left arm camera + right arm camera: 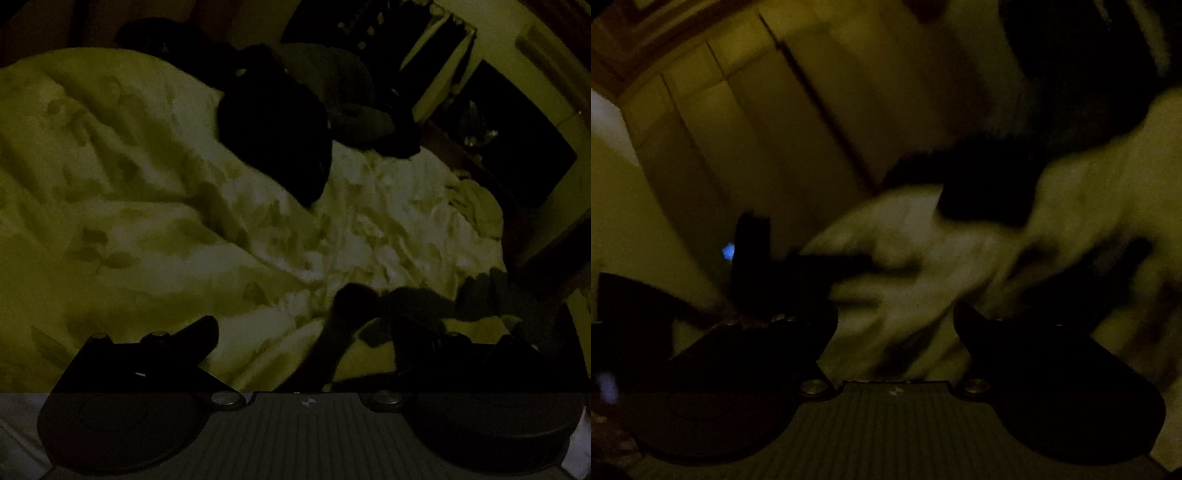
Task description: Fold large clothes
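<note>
The scene was very dim, with a yellow-green cast. In the left wrist view, a rumpled pale bedcover (155, 192) with a faint leaf-like print filled the frame from the left edge to well past the middle. On the bedcover, above and right of its middle, lay a large dark garment (275, 125), crumpled, one end tapering down to a point toward the middle of the bedcover. Just right of that garment sat a rounded greyish bundle (351, 114), touching it. Farther right, beyond the bedcover's far edge, stood dark furniture (517, 136) whose details could not be made out. At the bottom of the view the left gripper (303, 332) had its fingers spread wide apart over the near edge of the bedcover. A dark strip of cloth (343, 325) ran up between the fingers, nearer the right one, but whether it touched either finger could not be told.

The right wrist view was blurred. At the left stood pale panelled doors (738, 129), with a small blue light (728, 252) below them. The right gripper (895, 317) also had its fingers spread, nothing between them. Beyond them lay the blurred bedcover, carrying a dark patch (990, 192) at its upper right.
</note>
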A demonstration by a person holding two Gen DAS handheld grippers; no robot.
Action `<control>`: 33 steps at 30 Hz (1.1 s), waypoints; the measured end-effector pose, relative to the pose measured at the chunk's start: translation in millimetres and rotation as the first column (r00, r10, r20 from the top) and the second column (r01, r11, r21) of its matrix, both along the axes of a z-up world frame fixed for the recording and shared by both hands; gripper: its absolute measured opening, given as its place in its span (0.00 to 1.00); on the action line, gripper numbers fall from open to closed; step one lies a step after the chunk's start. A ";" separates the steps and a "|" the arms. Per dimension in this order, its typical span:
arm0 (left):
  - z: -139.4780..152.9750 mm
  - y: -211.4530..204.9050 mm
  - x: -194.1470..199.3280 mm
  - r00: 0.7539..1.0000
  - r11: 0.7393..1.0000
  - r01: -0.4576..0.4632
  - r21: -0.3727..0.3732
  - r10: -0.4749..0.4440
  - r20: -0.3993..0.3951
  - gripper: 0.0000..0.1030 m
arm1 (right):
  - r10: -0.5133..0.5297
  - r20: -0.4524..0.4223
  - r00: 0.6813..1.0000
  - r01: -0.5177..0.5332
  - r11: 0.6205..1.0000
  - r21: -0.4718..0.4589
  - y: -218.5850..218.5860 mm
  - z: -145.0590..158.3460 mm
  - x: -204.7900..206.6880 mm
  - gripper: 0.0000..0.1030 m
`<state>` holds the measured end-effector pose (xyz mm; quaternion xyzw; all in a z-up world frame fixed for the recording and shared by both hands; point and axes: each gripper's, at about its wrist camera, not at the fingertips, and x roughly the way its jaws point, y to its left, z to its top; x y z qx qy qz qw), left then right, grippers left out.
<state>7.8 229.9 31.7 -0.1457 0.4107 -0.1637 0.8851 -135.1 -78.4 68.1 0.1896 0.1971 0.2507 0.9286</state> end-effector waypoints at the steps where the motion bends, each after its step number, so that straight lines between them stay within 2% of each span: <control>1: -1.7 -1.0 -0.1 1.000 1.000 0.001 0.002 0.000 -0.005 1.00 | -0.064 0.021 0.998 0.065 0.997 -0.035 -3.7 1.8 0.1 0.75; 3: -4.4 -4.8 0.9 1.000 1.000 0.009 0.005 -0.008 -0.018 1.00 | -0.135 0.035 0.990 0.137 0.987 -0.083 -8.2 -1.2 5.0 0.79; 8: -7.5 -12.3 0.7 0.999 0.999 0.022 0.027 -0.022 -0.031 1.00 | -0.049 -0.029 0.998 0.044 0.988 -0.148 11.9 -31.2 22.4 0.78; 10: -7.5 -10.5 0.7 0.999 1.000 0.011 0.029 -0.010 -0.037 1.00 | -0.053 -0.026 0.998 0.046 0.971 -0.233 26.4 -46.1 23.2 0.58; 11: -7.3 -8.7 0.4 0.999 1.000 0.005 0.031 -0.004 -0.038 1.00 | -0.058 -0.034 0.998 0.047 0.964 -0.261 30.4 -46.9 23.5 0.37; 12: -6.8 -6.7 -0.3 0.999 0.999 -0.002 0.032 0.004 -0.038 1.00 | -0.042 -0.050 0.998 0.028 0.967 -0.254 29.2 -44.8 22.4 0.23; 13: -6.7 -4.6 -0.7 0.999 0.999 -0.010 0.035 0.011 -0.040 1.00 | -0.020 -0.062 0.998 0.006 0.977 -0.213 24.7 -45.1 20.2 0.22; 15: -6.4 -0.3 -2.2 0.999 0.999 -0.019 0.044 0.021 -0.044 1.00 | 0.047 -0.107 0.993 -0.055 0.996 -0.072 11.2 -39.3 18.5 0.16; 17: -5.6 2.7 -4.6 0.999 0.998 -0.016 0.058 0.019 -0.044 1.00 | 0.161 -0.133 0.978 -0.152 0.985 0.080 -1.5 -27.4 16.1 0.15; 19: -6.1 5.8 -8.3 0.999 0.997 -0.015 0.074 0.019 -0.044 1.00 | 0.300 -0.147 0.943 -0.266 0.940 0.213 -11.6 -13.5 7.2 0.15; 20: -6.1 7.6 -10.1 0.999 0.997 -0.018 0.081 0.022 -0.045 1.00 | 0.370 -0.160 0.915 -0.323 0.911 0.257 -14.0 -8.4 -0.2 0.15; 22: -6.7 10.8 -13.9 0.999 0.996 -0.016 0.091 0.020 -0.043 1.00 | 0.476 -0.205 0.855 -0.412 0.865 0.288 -15.6 -0.1 -25.1 0.15; 24: -9.8 12.8 -18.1 0.999 0.995 -0.001 0.099 0.006 -0.048 1.00 | 0.500 -0.301 0.812 -0.440 0.864 0.246 -14.0 -4.8 -46.8 0.15; 26: -15.1 12.4 -22.0 0.998 0.993 0.019 0.114 -0.013 -0.061 1.00 | 0.502 -0.422 0.755 -0.466 0.864 0.192 -11.3 -24.6 -63.5 0.15; 27: -18.5 11.9 -23.8 0.997 0.992 0.030 0.121 -0.022 -0.068 1.00 | 0.494 -0.458 0.739 -0.474 0.864 0.167 -9.0 -33.2 -71.4 0.16; 29: -24.9 11.5 -25.6 0.996 0.990 0.044 0.131 -0.033 -0.087 1.00 | 0.477 -0.535 0.698 -0.460 0.870 0.176 -4.9 -58.6 -77.1 0.18; 31: -27.7 12.0 -25.9 0.995 0.990 0.043 0.133 -0.030 -0.095 1.00 | 0.486 -0.550 0.679 -0.431 0.870 0.238 -5.0 -77.5 -65.2 0.18; 32: -27.1 13.1 -26.4 0.995 0.991 0.041 0.130 -0.028 -0.095 1.00 | 0.495 -0.548 0.675 -0.427 0.867 0.256 -6.4 -77.6 -60.2 0.21; 33: -26.0 14.1 -27.2 0.995 0.991 0.040 0.125 -0.028 -0.095 1.00 | 0.497 -0.542 0.678 -0.425 0.866 0.262 -7.9 -73.6 -58.2 0.29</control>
